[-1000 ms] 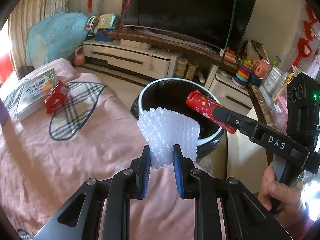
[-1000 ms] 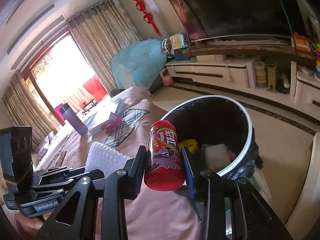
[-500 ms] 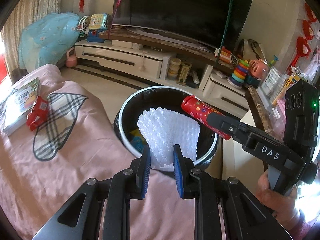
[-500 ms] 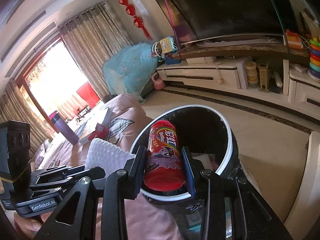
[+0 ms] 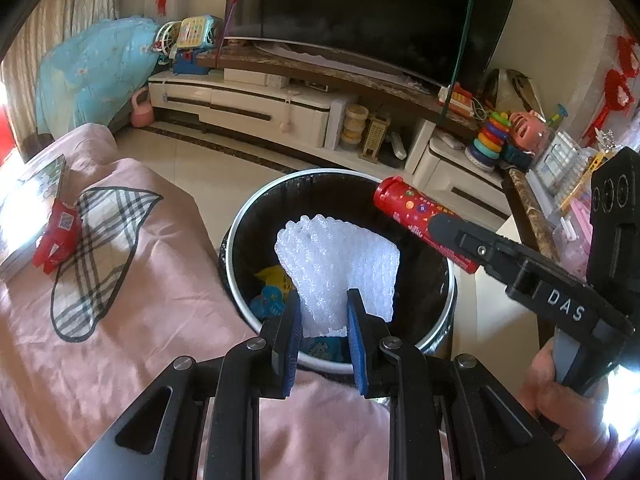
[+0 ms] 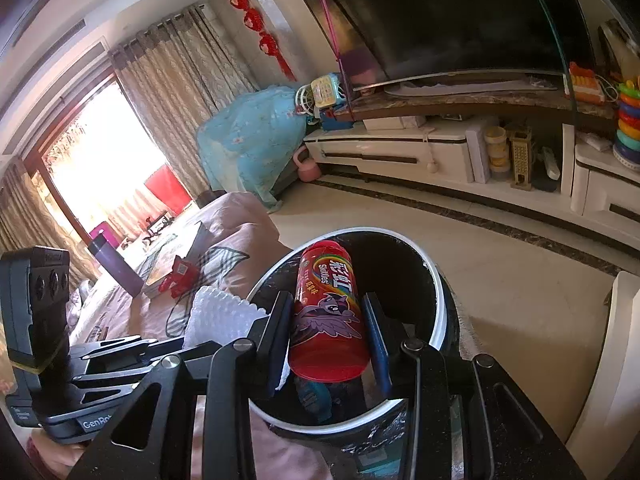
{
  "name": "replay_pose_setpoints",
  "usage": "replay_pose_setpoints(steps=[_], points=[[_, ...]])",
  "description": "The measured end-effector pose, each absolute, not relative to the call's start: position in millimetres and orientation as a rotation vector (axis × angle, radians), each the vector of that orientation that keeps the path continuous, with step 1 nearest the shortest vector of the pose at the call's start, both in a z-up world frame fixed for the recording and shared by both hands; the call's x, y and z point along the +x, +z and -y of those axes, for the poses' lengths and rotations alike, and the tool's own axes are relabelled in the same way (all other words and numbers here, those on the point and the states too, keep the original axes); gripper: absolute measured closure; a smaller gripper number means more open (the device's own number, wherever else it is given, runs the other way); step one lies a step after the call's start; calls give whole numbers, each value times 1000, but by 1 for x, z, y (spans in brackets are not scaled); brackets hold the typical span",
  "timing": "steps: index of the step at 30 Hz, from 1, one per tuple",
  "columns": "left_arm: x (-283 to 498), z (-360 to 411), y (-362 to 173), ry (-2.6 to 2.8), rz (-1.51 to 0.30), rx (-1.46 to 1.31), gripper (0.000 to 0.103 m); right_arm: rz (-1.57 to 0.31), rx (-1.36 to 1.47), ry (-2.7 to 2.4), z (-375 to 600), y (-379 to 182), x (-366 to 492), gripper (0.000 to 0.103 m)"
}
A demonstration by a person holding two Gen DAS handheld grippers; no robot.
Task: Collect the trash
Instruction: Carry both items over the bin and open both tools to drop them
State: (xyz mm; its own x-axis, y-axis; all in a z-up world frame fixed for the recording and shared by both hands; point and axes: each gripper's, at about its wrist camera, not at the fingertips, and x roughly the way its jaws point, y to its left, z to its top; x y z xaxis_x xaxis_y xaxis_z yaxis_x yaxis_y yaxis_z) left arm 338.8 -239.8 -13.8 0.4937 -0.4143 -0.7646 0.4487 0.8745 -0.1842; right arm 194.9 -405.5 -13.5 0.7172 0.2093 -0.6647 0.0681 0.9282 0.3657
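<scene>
My left gripper [image 5: 323, 316] is shut on a white foam net sleeve [image 5: 340, 268] and holds it over the open black trash bin [image 5: 240, 232] with a white rim. My right gripper [image 6: 326, 334] is shut on a red Skittles tube [image 6: 326, 312], also above the bin's mouth [image 6: 438, 300]. In the left wrist view the tube [image 5: 416, 212] sticks out over the bin's right rim. Yellow and blue wrappers [image 5: 276, 292] lie inside the bin. The foam sleeve shows in the right wrist view [image 6: 216, 316], beside the tube.
A pink-covered bed [image 5: 140, 280] lies left of the bin, with a red packet [image 5: 58, 236], a book [image 5: 24, 208] and a purple bottle [image 6: 114, 264] on it. A TV cabinet [image 5: 260, 108] with toys stands behind. A white cabinet [image 6: 608, 360] is at the right.
Both grippers have moved forward, from over the bed's edge to over the bin's mouth, each still holding its item. The bin now fills more of both views.
</scene>
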Motion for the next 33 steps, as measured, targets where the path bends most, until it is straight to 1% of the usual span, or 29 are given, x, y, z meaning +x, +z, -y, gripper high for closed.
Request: replay_pose_setpoints(steps=[33], points=[[358, 265, -30, -509, -963, 70, 81, -820, 388, 58, 413, -24, 214, 67]])
